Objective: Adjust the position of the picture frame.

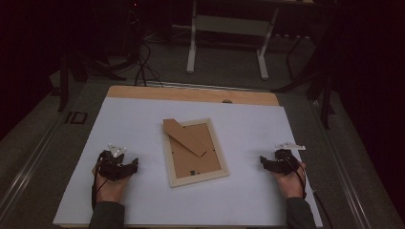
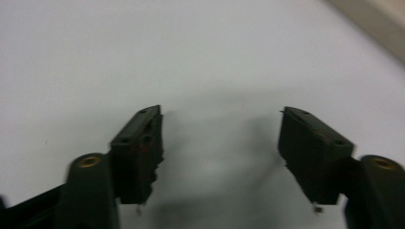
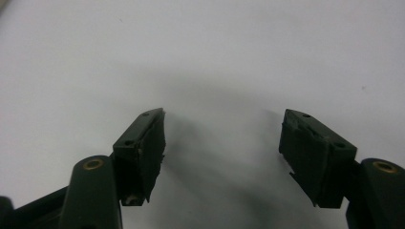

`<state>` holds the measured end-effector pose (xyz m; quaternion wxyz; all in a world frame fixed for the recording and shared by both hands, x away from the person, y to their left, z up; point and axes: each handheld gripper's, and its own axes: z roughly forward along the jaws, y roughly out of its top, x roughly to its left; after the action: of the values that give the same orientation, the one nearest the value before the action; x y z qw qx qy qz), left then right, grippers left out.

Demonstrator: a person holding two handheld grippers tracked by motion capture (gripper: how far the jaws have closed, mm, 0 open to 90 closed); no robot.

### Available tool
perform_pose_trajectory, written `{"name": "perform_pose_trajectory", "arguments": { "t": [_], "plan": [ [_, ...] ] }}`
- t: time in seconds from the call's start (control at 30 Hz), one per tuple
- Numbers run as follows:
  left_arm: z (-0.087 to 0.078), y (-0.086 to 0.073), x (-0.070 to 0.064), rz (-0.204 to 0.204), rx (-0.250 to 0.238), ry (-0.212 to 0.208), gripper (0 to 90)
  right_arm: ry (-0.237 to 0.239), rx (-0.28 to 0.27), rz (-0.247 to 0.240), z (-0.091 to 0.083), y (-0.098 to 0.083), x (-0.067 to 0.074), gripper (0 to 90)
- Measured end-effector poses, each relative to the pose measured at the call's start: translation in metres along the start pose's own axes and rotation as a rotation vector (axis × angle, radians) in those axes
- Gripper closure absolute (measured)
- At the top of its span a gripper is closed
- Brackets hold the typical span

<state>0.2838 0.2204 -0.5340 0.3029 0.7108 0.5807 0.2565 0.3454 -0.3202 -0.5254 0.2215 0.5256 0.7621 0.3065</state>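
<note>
A light wooden picture frame (image 1: 194, 151) lies face down in the middle of the white table top (image 1: 248, 129), its brown backing board showing and the stand flap (image 1: 185, 135) folded out over the top left corner. My left gripper (image 1: 130, 165) rests low on the table to the frame's left, held in a hand. In the left gripper view its jaws (image 2: 220, 125) stand wide open over bare white surface. My right gripper (image 1: 264, 162) sits to the frame's right, also in a hand. In the right gripper view its jaws (image 3: 222, 125) are open, with nothing between them.
A wooden strip (image 1: 191, 93) borders the table's far edge. Beyond it stand a white-legged table frame (image 1: 228, 43) and dark stands and cables (image 1: 143, 67) on the floor. A pale edge (image 2: 377, 21) shows at the top right in the left gripper view.
</note>
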Motion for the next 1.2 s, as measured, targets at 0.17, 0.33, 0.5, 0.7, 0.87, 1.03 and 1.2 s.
{"name": "perform_pose_trajectory", "arguments": {
  "t": [0.17,0.33,0.5,0.7,0.87,1.03,1.2],
  "plan": [
    [-0.007,0.000,-0.001,0.002,-0.073,-0.056,43.7,0.030,-0.019,0.011,-0.005,0.005,0.003,31.7],
    [-0.011,0.000,-0.002,-0.003,-0.094,-0.131,48.2,0.061,-0.029,0.014,-0.007,0.007,0.007,31.3],
    [-0.013,0.000,-0.004,0.008,-0.092,-0.188,54.2,0.094,-0.046,0.006,-0.011,0.010,0.016,33.2],
    [-0.016,0.002,-0.006,0.030,-0.082,-0.217,59.7,0.146,-0.063,-0.018,-0.014,0.013,0.024,47.8],
    [-0.018,0.002,-0.010,0.053,-0.073,-0.240,62.8,0.185,-0.067,-0.029,-0.015,0.014,0.032,56.7],
    [-0.020,0.003,-0.018,0.086,-0.072,-0.278,69.5,0.208,-0.064,-0.041,-0.014,0.015,0.040,60.0],
    [-0.018,0.003,-0.029,0.131,-0.061,-0.333,82.1,0.213,-0.057,-0.042,-0.012,0.015,0.046,61.8]
  ]
}}
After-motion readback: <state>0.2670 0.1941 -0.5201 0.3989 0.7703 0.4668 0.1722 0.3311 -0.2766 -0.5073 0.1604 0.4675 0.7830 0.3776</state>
